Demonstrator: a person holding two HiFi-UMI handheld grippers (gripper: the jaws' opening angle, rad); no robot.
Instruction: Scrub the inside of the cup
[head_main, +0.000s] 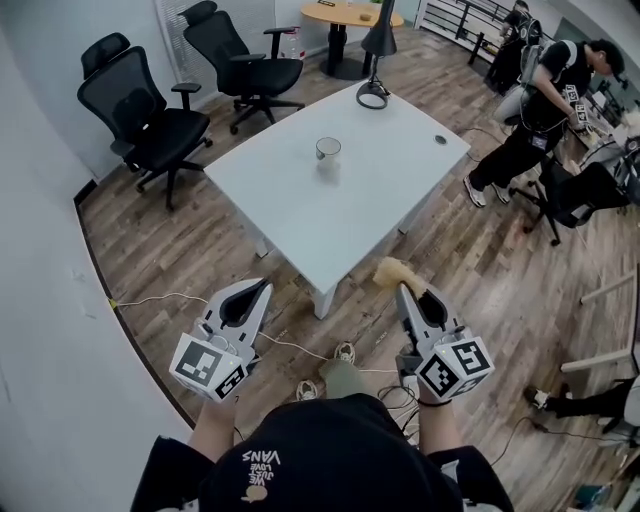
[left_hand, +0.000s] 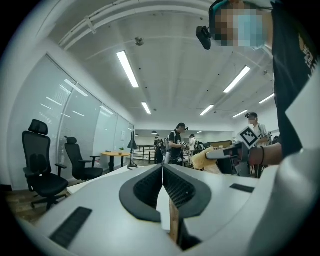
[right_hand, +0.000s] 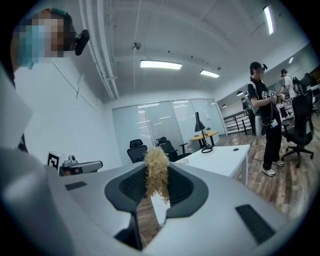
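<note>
Head view: clear glass cup (head_main: 328, 150) upright on the smooth white table (head_main: 400, 200), well ahead of my left gripper (head_main: 264, 285) and right gripper (head_main: 401, 292).
Left gripper view: ribbed black pads meet, nothing between.
Right gripper view: jaws clamp a frizzy straw-coloured scrubber (right_hand: 156, 175) (loose, tufted fibres).

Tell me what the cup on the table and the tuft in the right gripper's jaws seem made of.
Cup: likely clear glass or plastic, seemingly smooth; the white table shows through its wall.
Tuft: matte, straw-coloured loose fibres, perhaps loofah or another plant fibre; frayed strands stick out.
</note>
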